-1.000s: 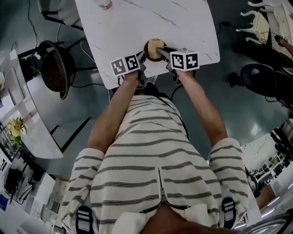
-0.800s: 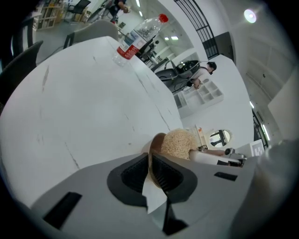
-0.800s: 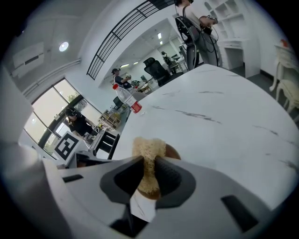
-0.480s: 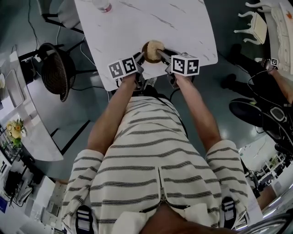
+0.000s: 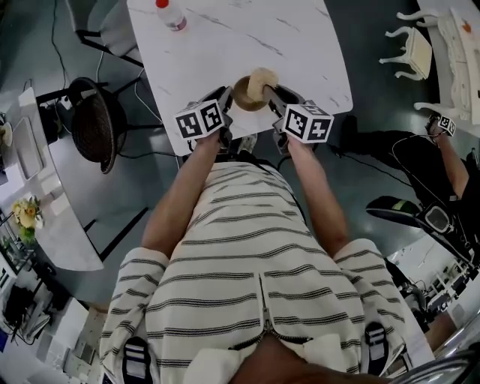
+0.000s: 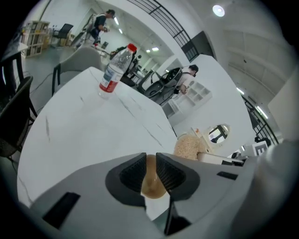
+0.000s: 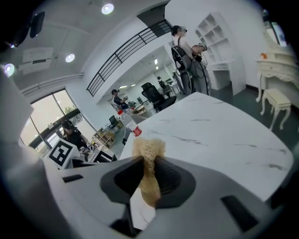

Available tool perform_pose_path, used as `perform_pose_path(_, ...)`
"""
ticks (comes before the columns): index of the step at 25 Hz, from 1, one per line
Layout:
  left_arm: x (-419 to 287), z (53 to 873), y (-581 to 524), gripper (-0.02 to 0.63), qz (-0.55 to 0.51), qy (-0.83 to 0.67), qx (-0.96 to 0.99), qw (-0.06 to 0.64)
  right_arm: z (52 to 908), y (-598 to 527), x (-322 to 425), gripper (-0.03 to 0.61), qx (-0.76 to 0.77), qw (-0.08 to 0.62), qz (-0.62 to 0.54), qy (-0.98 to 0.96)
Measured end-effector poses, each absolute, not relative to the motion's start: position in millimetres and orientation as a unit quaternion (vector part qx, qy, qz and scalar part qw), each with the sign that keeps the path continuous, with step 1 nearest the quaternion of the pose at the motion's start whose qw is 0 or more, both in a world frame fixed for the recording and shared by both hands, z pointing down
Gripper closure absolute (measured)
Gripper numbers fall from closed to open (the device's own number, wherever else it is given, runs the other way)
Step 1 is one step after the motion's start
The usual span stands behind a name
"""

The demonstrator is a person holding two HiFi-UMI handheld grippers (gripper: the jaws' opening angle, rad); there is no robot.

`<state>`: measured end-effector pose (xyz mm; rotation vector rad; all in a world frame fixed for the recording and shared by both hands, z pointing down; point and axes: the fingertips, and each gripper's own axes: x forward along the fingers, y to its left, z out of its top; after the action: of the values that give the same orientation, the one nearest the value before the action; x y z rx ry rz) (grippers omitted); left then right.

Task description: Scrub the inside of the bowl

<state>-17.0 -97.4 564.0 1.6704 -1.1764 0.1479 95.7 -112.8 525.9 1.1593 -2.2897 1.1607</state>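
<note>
Marble table (image 5: 300,45) underneath. Left gripper (image 6: 149,163) pinches bowl (image 6: 152,184) rim; right gripper (image 7: 148,169) pinches sponge (image 7: 148,145), tip past your fingertips. Steady the rim, circle inside.

grippers: 2, namely left gripper (image 5: 227,95) and right gripper (image 5: 271,93)
bowl (image 5: 244,94): 1
sponge (image 5: 263,77): 1
bottle (image 5: 169,13): 1
surface (image 5: 300,45): 1

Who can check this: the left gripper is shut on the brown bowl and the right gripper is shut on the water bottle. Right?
No. The right gripper view shows the right gripper shut on the sponge, not the water bottle, which stands apart on the table. The left gripper is shut on the brown bowl.
</note>
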Motion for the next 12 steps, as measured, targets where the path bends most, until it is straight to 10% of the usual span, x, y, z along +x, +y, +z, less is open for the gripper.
perform_pose_path(12, -29, 463, -112, 0.609, 0.038, -0.520, 0.761, 0.386, 447, -117, 81, 0.497, 0.437, 0.112, 0.315, -0.835)
